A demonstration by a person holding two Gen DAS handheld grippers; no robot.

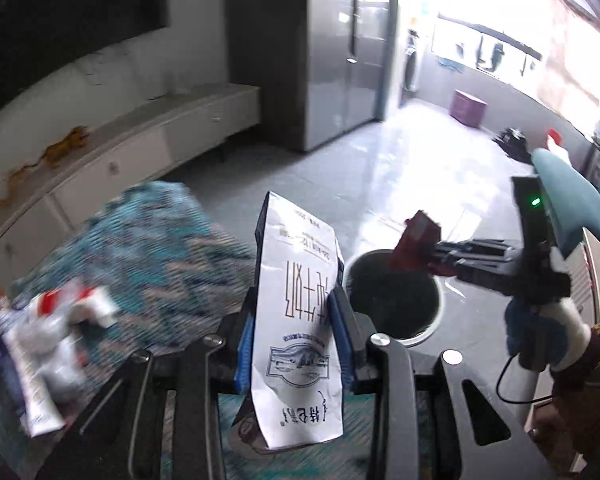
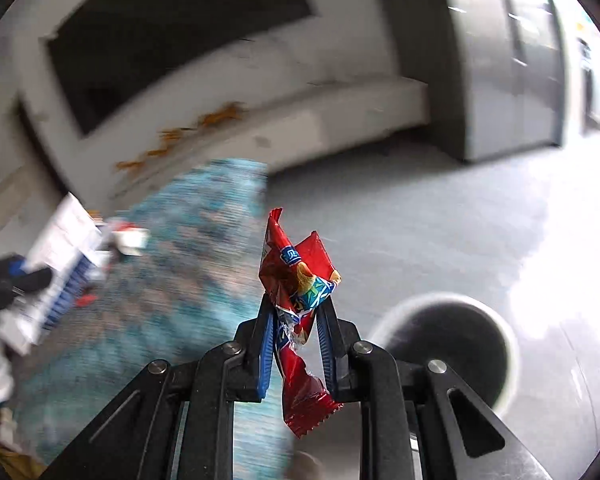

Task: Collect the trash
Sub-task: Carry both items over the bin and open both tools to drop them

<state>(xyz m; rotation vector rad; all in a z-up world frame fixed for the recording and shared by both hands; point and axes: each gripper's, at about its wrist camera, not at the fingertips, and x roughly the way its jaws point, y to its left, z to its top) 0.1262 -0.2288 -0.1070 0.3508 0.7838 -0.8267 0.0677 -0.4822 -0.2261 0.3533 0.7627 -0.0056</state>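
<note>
My left gripper [image 1: 296,312] is shut on a white milk carton [image 1: 296,320] with blue edges, held upright above the rug. My right gripper [image 2: 294,316] is shut on a crumpled red snack wrapper [image 2: 296,280]. In the left wrist view the right gripper [image 1: 424,256] reaches in from the right and holds the red wrapper [image 1: 414,242] over the rim of a round dark trash bin [image 1: 394,296]. The same trash bin [image 2: 444,340] lies low and to the right in the right wrist view. There the left gripper [image 2: 66,276] with the white carton [image 2: 66,220] shows blurred at the left.
A teal patterned rug [image 1: 156,248] covers the floor at left, with a white tube [image 1: 28,380] and white-and-red wrappers [image 1: 72,312] lying on it. A long white low cabinet [image 1: 140,140] runs along the wall. A grey cabinet [image 1: 348,52] and a purple box [image 1: 468,106] stand beyond the glossy floor.
</note>
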